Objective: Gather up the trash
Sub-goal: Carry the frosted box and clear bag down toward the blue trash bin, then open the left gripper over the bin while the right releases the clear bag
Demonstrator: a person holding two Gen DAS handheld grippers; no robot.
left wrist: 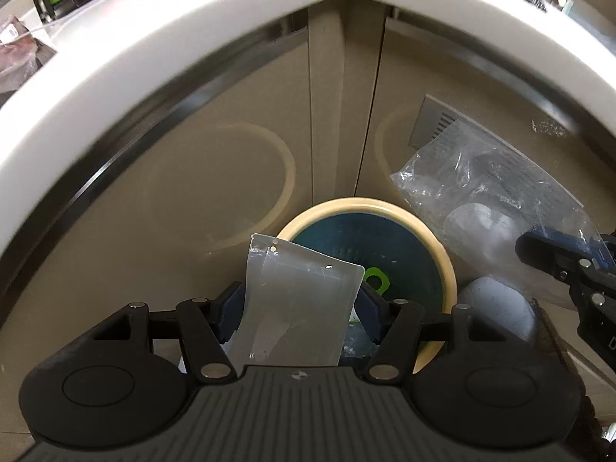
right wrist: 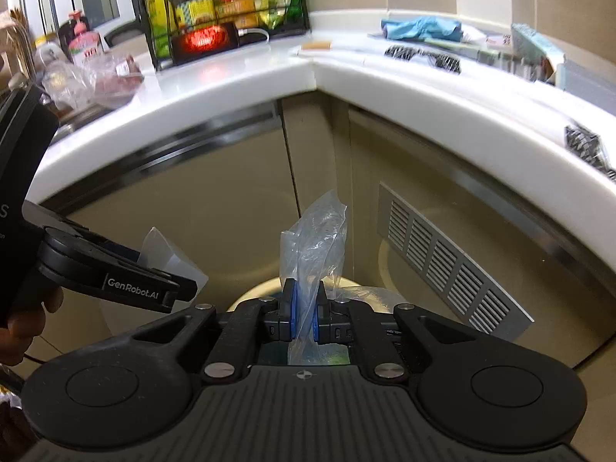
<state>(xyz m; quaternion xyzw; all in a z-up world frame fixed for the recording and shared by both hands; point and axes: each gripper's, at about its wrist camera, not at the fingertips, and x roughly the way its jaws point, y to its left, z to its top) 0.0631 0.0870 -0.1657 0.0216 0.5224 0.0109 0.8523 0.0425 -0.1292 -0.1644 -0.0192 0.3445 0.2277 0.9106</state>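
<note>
While both hands hang over the bin, here's the left wrist view: the left tongs (left wrist: 300, 304) are clamped on a stiff translucent wrapper (left wrist: 296, 308), held right above the cream-rimmed trash bin (left wrist: 442, 254) tucked into the cabinet corner under the counter (left wrist: 192, 38). At the right edge, the right tongs (left wrist: 554, 258) pinch a crinkled clear plastic bag (left wrist: 481, 188) beside that rim. Switching to the right wrist view: the right tongs (right wrist: 304, 315) are shut on the plastic bag (right wrist: 315, 238), bin rim (right wrist: 250, 292) peeking just beyond, left tongs (right wrist: 169, 288) close alongside. My read: this is the drop step for 2 pieces; next, spread the fingers over the opening. Room is tight, with cabinet doors and the counter overhang close.
</note>
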